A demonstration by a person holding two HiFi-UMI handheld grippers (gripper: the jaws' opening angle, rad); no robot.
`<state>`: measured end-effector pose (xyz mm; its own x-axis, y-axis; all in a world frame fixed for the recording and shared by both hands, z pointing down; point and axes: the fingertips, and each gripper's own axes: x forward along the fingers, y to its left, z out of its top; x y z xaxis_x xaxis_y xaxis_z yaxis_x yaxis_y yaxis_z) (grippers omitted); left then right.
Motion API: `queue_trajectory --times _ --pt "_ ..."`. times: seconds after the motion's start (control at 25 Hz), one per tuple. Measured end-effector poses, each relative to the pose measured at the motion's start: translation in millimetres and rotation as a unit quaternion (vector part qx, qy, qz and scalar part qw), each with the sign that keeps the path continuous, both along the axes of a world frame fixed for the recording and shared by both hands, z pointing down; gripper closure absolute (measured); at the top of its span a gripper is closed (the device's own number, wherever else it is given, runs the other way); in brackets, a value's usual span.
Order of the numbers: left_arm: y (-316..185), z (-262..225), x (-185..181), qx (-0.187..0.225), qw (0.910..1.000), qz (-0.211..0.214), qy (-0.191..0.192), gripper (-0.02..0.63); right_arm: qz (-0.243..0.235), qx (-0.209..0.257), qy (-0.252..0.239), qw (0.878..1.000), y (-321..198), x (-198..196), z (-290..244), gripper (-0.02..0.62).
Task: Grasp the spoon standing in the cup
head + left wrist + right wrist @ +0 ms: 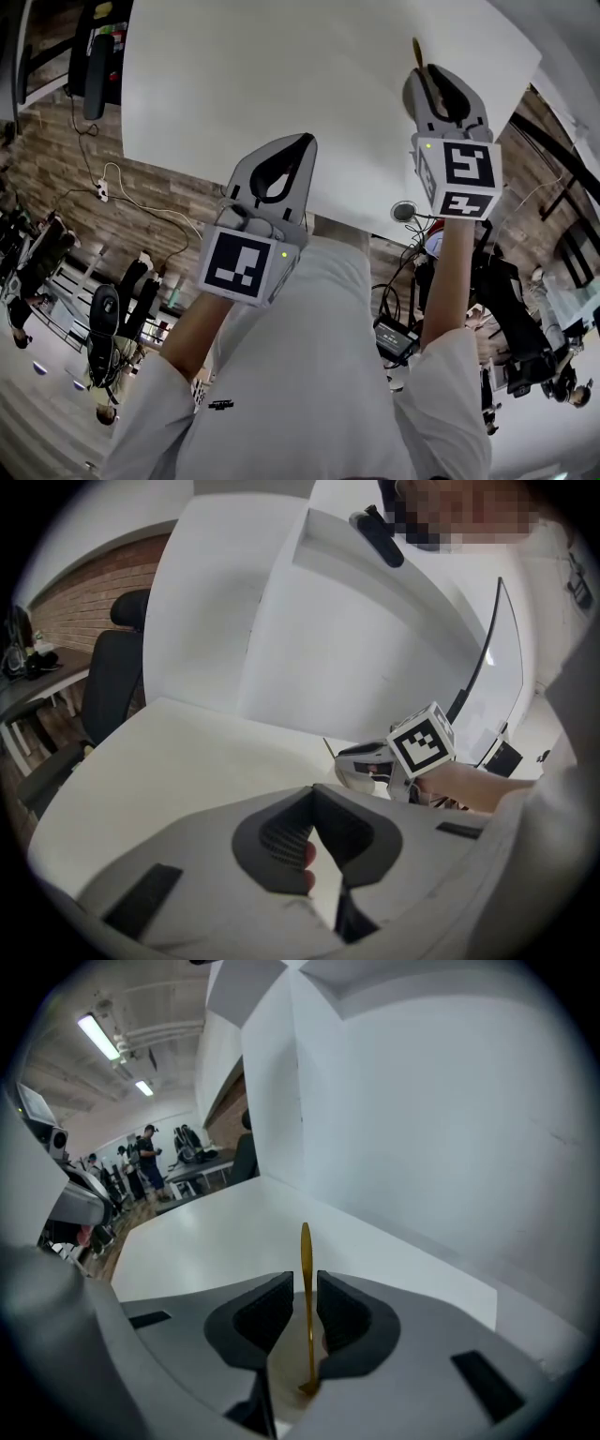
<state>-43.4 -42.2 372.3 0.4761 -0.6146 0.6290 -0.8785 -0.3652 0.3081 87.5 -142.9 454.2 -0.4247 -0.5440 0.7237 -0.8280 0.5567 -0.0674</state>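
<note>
Ok so mid-grasp rn: my right gripper (302,1285) straddles the gold spoon (306,1241), which stands upright btw the jaws. There's a sliver of gap each side afaict, so no pinch yet. Left gripper (313,792) is pressed together w/ nothing in it, over the table (187,752). Next move is prob squeeze centred, then lift straight up.

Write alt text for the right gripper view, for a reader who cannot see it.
A thin golden spoon stands upright between the dark jaws of the right hand-held gripper, which flank it closely, a thin gap on each side. Beyond lie a white table and white walls.
</note>
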Motion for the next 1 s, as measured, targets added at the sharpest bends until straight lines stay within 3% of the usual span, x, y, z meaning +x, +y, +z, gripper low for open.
queue_trajectory --times 0.36,0.56,0.84,1.0 --pt "4.9 1.7 -6.0 0.002 1.0000 -0.009 0.003 0.595 -0.008 -0.011 0.035 0.999 -0.7 -3.0 7.5 0.529" --pt "16.1 4.1 -1.5 -0.028 0.9996 0.001 0.000 0.595 -0.007 -0.026 0.059 0.998 0.8 -4.0 9.4 0.542" --pt "19.8 -5.2 -2.6 -0.022 0.9998 -0.001 -0.001 0.595 0.025 -0.027 0.061 0.997 -0.8 0.3 3.7 0.579" --pt "15.9 -9.9 -9.8 0.016 0.9998 -0.009 0.002 0.595 0.025 -0.029 0.060 0.997 3.4 1.2 -0.2 0.592"
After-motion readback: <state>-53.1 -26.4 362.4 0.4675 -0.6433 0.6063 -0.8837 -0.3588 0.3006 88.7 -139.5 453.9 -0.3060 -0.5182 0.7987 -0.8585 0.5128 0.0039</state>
